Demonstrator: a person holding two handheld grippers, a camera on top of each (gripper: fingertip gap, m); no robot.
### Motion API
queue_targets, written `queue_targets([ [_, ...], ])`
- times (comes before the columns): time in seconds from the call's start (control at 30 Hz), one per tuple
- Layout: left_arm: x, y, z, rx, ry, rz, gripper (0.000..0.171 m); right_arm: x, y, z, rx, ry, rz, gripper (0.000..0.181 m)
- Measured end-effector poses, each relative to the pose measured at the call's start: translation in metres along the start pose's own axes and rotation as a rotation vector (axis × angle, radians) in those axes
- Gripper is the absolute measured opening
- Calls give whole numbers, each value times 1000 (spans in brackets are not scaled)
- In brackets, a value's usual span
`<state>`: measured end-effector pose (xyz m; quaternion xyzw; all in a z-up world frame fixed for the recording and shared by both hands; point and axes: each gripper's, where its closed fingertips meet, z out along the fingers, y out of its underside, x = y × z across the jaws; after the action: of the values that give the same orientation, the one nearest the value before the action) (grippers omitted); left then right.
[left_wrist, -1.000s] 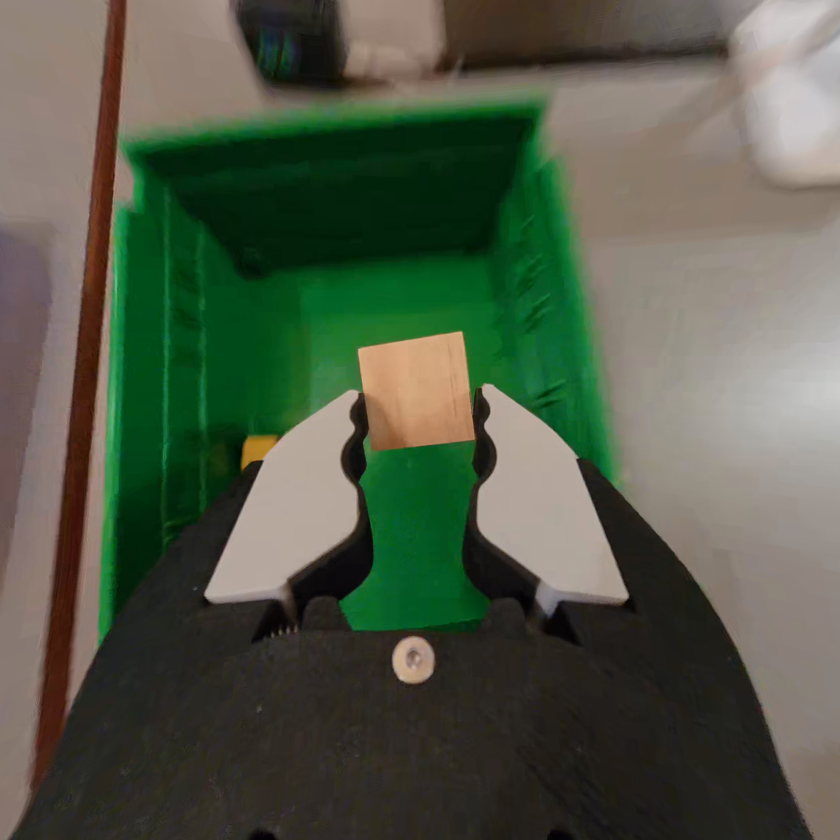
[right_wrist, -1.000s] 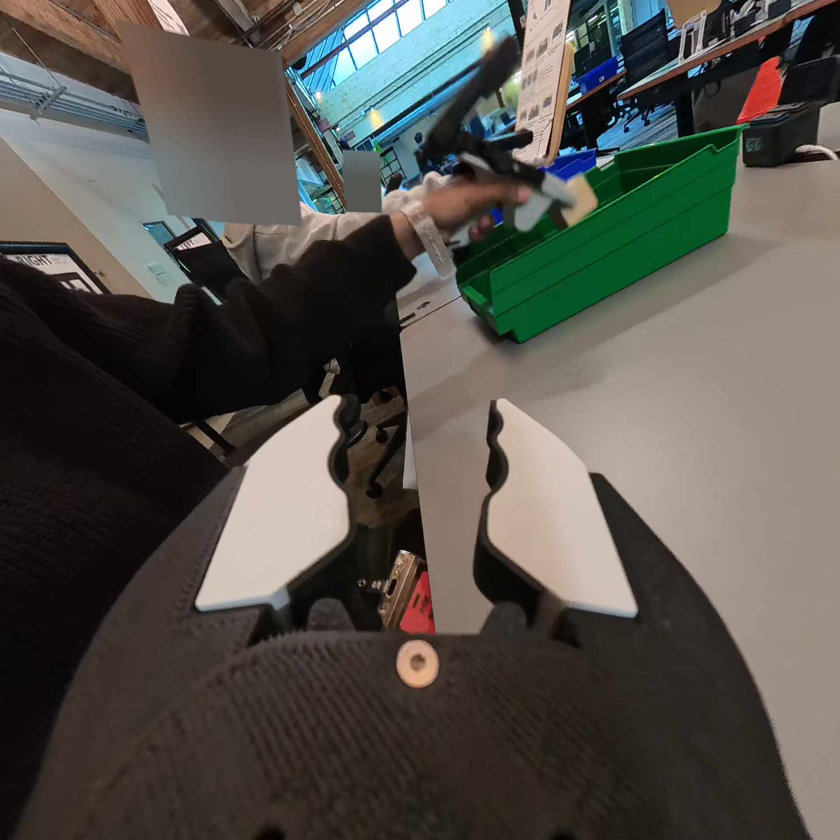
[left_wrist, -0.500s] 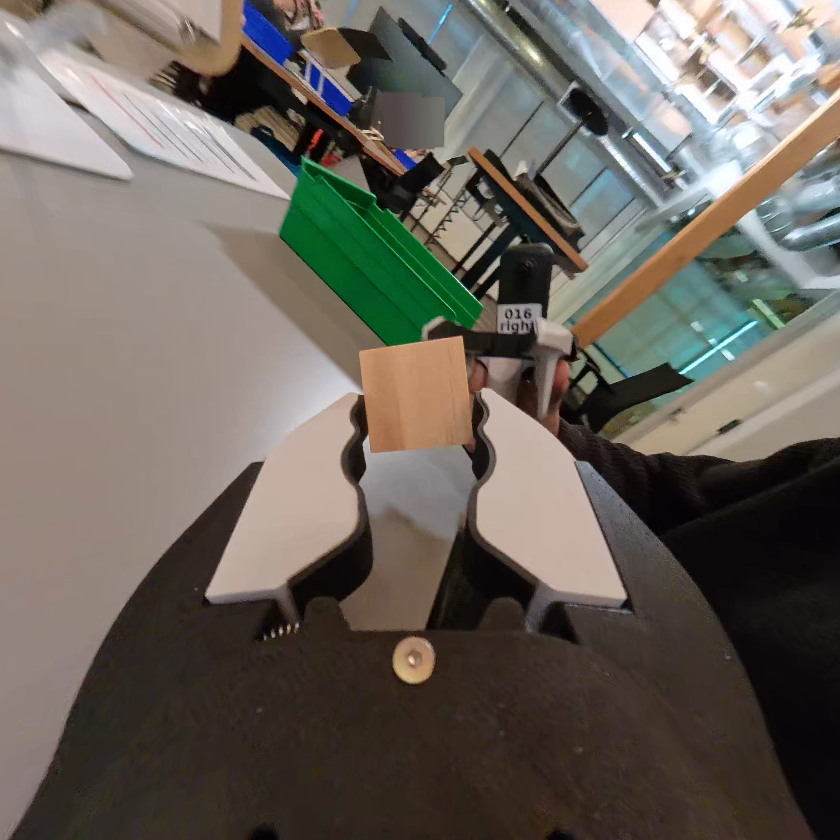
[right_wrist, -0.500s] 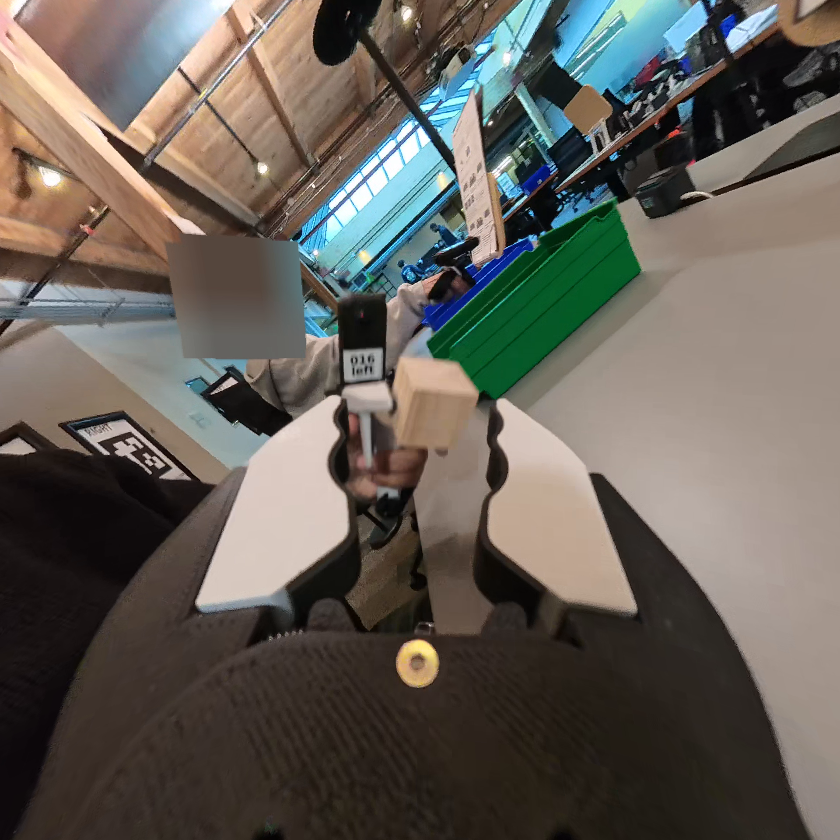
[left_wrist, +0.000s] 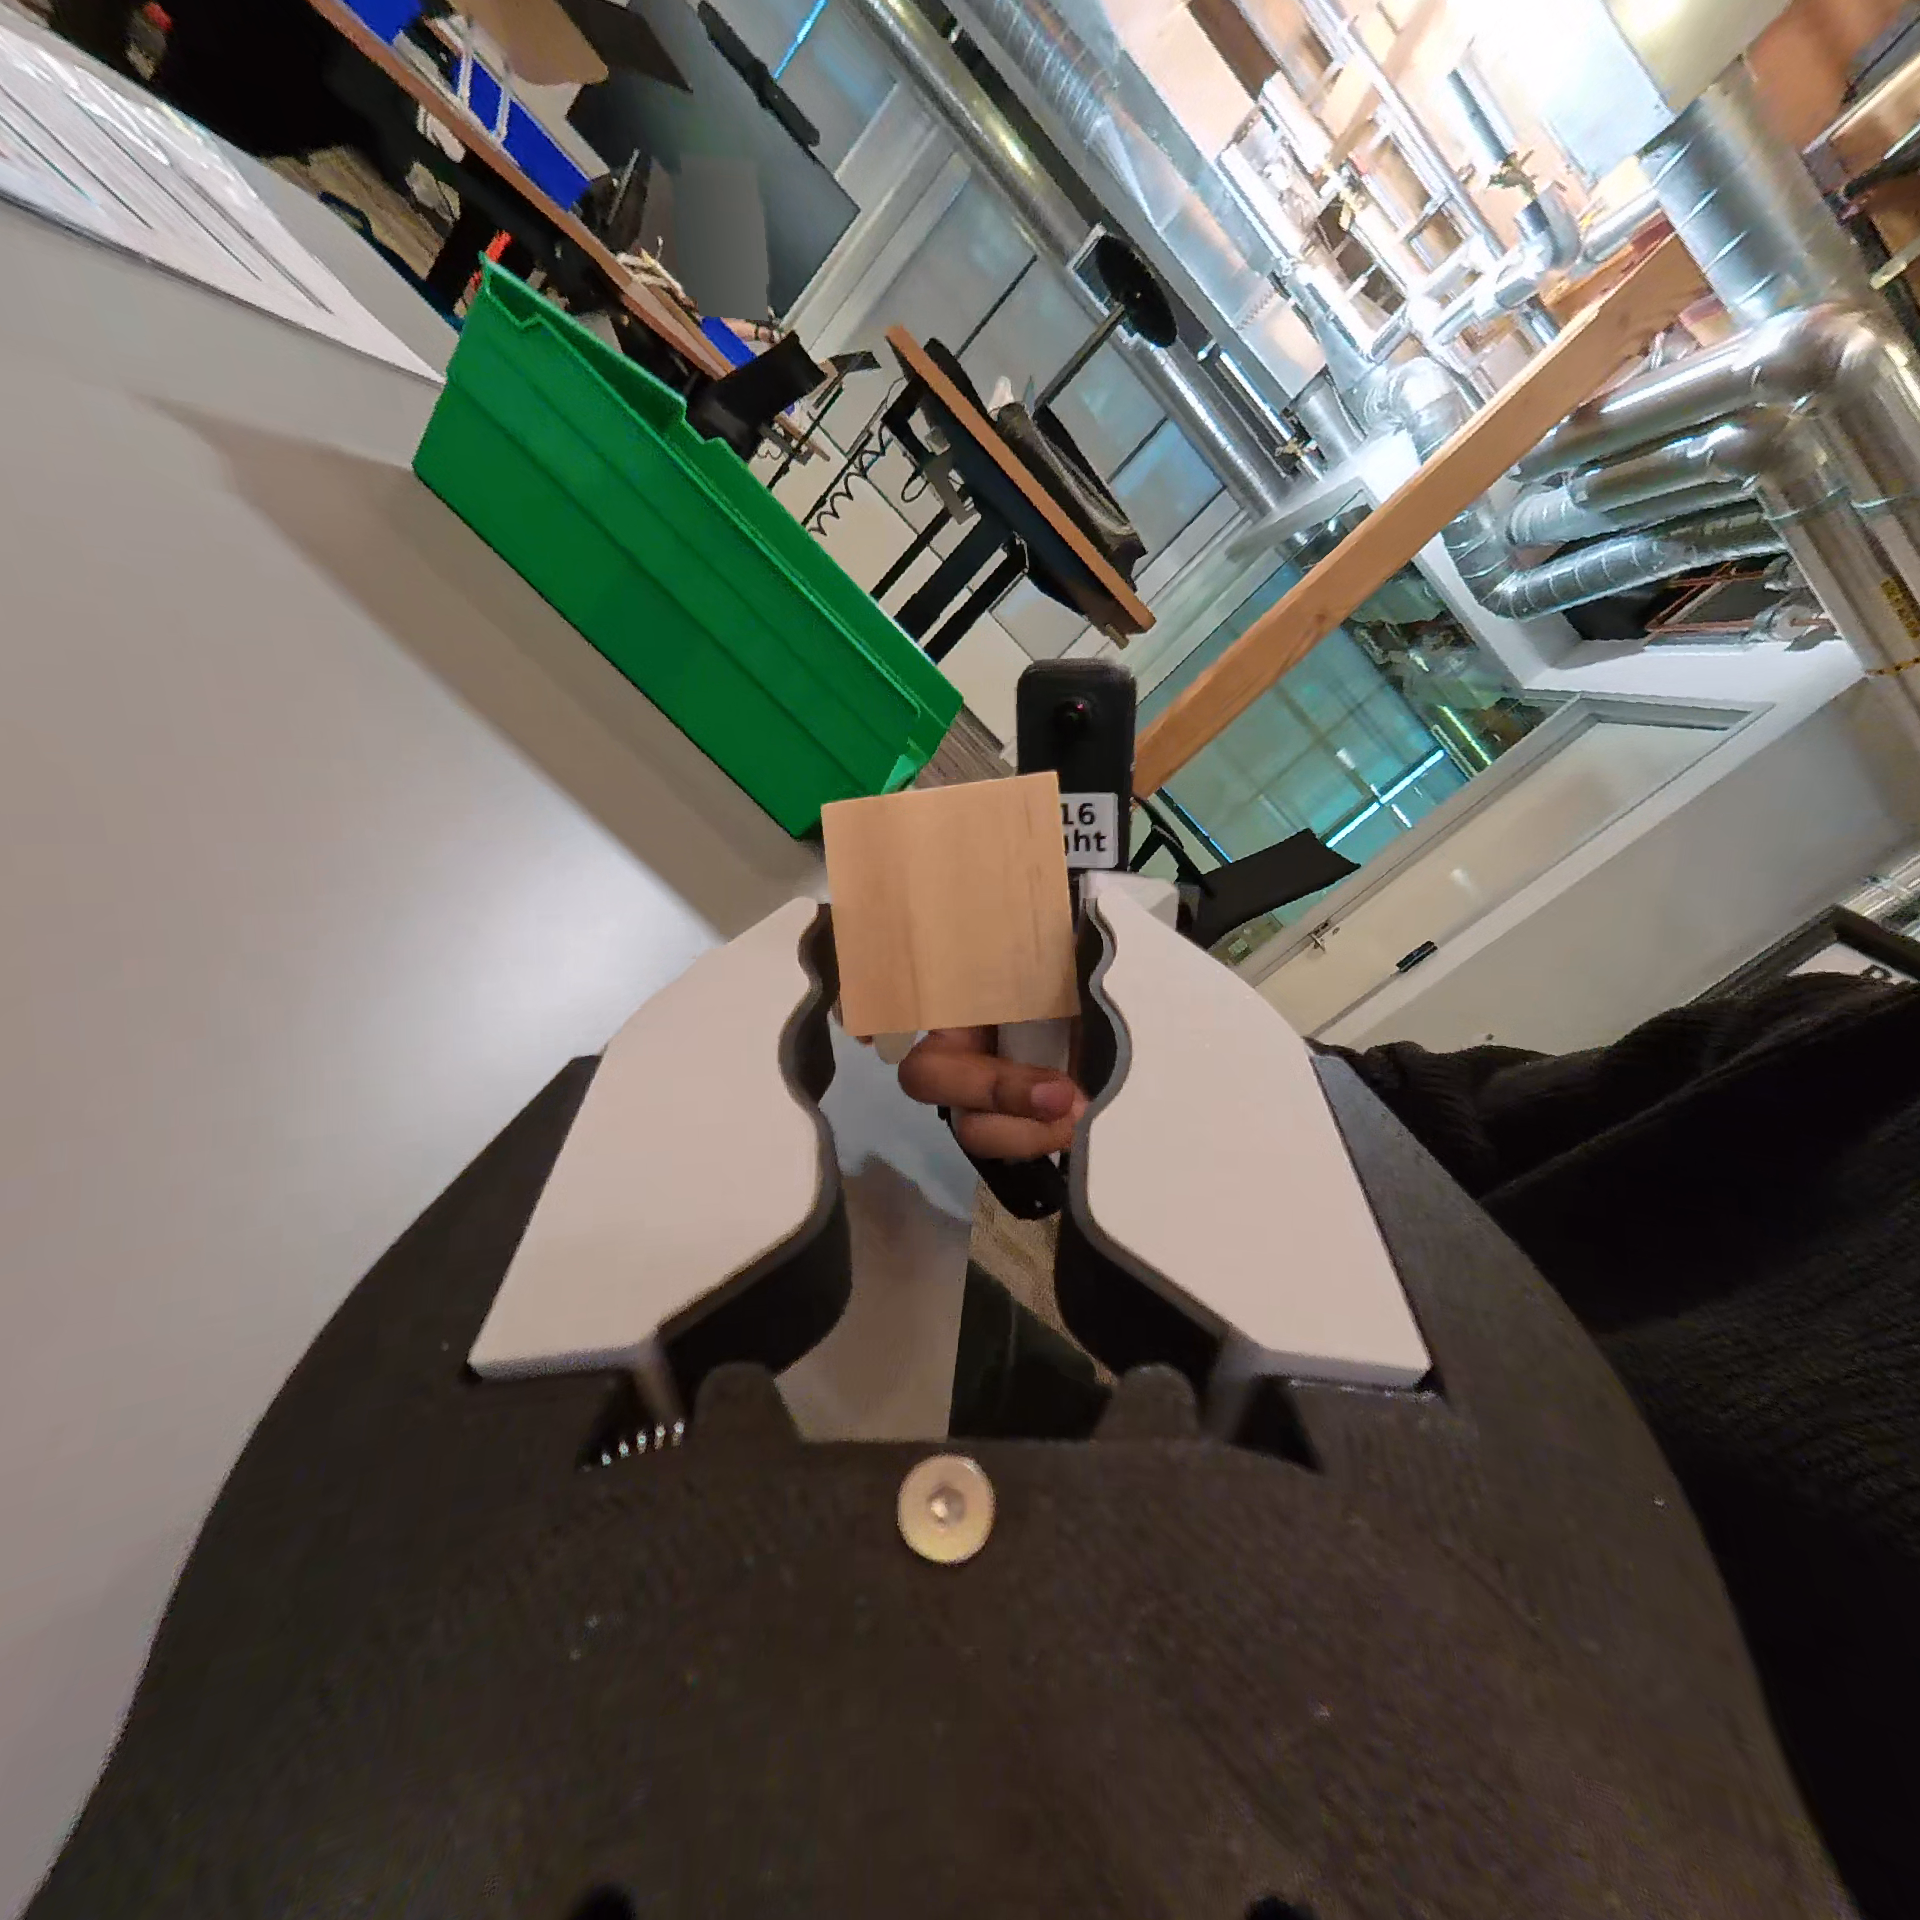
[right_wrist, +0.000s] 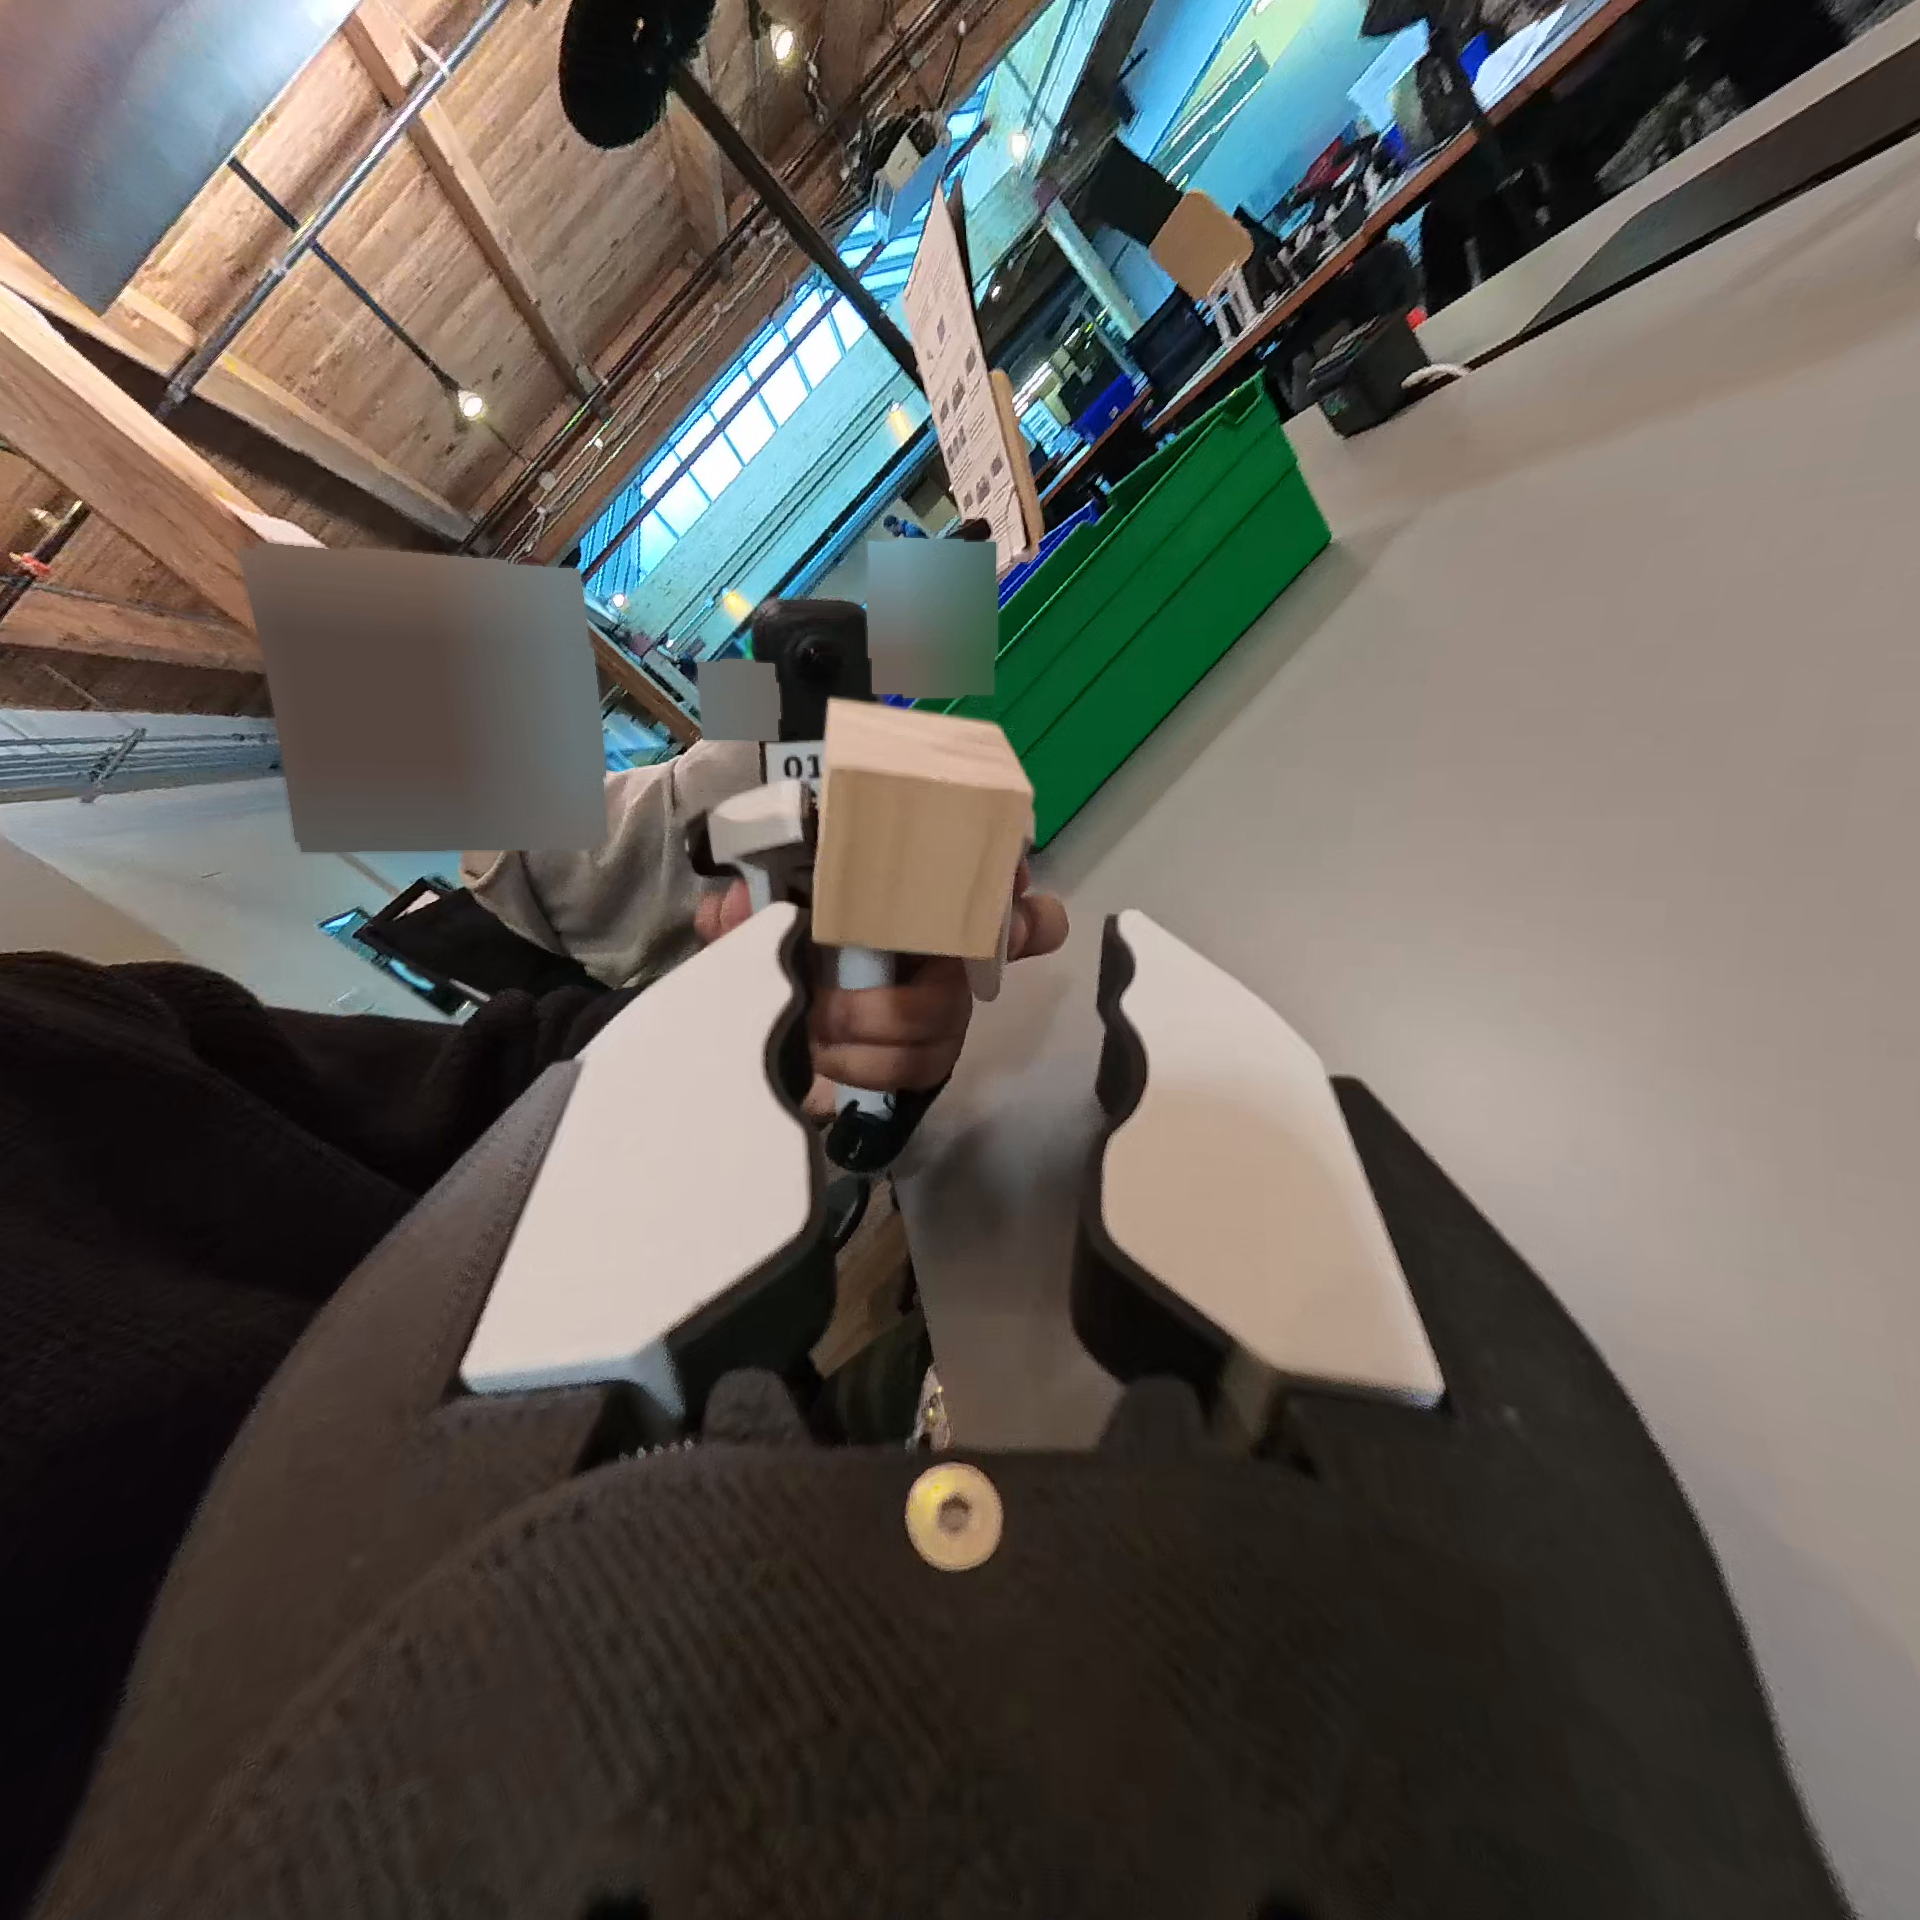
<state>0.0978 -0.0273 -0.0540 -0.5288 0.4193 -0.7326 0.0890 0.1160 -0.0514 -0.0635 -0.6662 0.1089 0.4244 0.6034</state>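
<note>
Left wrist view first: the left hand-held gripper (left_wrist: 951, 940) has its white fingers (left_wrist: 686, 1153) closed against two opposite faces of a plain wooden cube (left_wrist: 953, 906), pinching it out at the tips so most of the block juts forward, clear of the worktop (left_wrist: 260, 831). Held that way, the front and the free sides stay exposed. Facing it, close behind the cube, is the right hand-held gripper (left_wrist: 1127, 894), with a person's hand (left_wrist: 997, 1091) wrapped round its grip and a small camera on top.

From the right wrist view, the right hand-held gripper (right_wrist: 951, 935) is spread wide and holds nothing; the gap between its fingers (right_wrist: 1236, 1153) looks broader than the cube (right_wrist: 914, 842), which hangs in the air just ahead of the tips, nearer the left finger and touching neither. A green bin (right_wrist: 1153, 613) sits well apart on the grey worktop (right_wrist: 1558, 779), beyond both grippers. A dark sleeve (right_wrist: 208, 1122) fills the left side.
</note>
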Motion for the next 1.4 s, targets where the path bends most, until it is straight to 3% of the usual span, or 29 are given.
queue_targets([
  [0.47, -4, 14, 13, -27, 17, -49, 44, 5, 0, -3, 49, 0, 121, 52],
  [1.0, 5, 21, 13, -44, 18, 12, 45, -7, 5, 7, 34, -53, 110, 42],
  [1.1, 3, 22, 14, -63, 2, 30, 55, -7, -1, 3, 44, -44, 86, 42],
  [1.23, 4, 29, 15, -117, 8, 53, 67, -15, -22, -11, 59, -73, -30, 42],
  [1.4, 6, 35, 17, -150, 25, 43, 67, -15, -92, -57, 35, 122, -485, 42],
])
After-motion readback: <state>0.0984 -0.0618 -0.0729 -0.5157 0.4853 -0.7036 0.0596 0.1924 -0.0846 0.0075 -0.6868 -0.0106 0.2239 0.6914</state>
